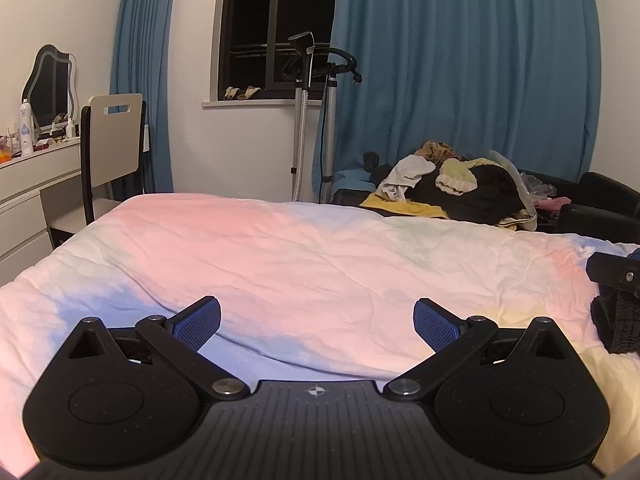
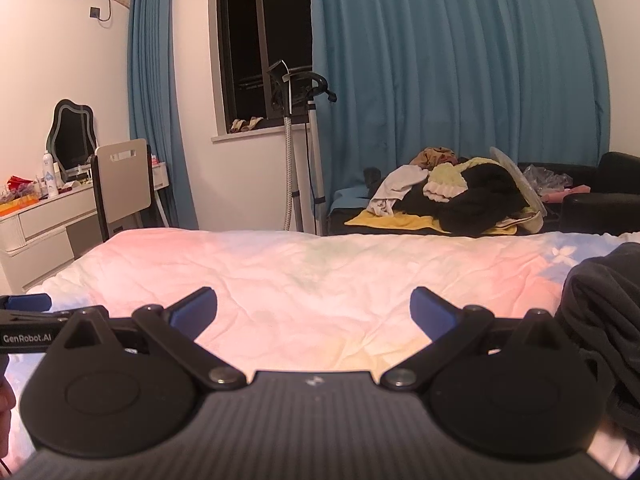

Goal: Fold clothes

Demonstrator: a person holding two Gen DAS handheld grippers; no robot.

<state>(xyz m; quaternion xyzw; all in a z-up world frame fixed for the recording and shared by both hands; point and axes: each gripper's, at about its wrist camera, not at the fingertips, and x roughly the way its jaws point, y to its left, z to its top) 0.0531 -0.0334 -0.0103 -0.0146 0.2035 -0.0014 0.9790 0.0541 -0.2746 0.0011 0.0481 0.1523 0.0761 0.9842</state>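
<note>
Clothes for folding are not yet in my grip: nothing is laid out flat on the bed [image 1: 280, 248], so by my reading the job is at its very start. Going left to right, my left claw [image 1: 318, 320] hovers low over the pastel quilt, released, its blue pads [image 1: 199, 322] spread wide with only bedding between them. Just right of it in the left wrist view I see a tip of the other tool and a bit of dark fabric. My right claw [image 2: 314, 310] is likewise released and empty, held level above the bed, pointing toward the far curtains [image 2: 460, 60]. At its right side lies a crumpled dark garment [image 2: 604, 312] on the quilt, near the claw but not between the pads. Far right, beyond the bed, a heap of mixed laundry [image 2: 452, 192] waits. Picking up, spreading and folding all remain.
</note>
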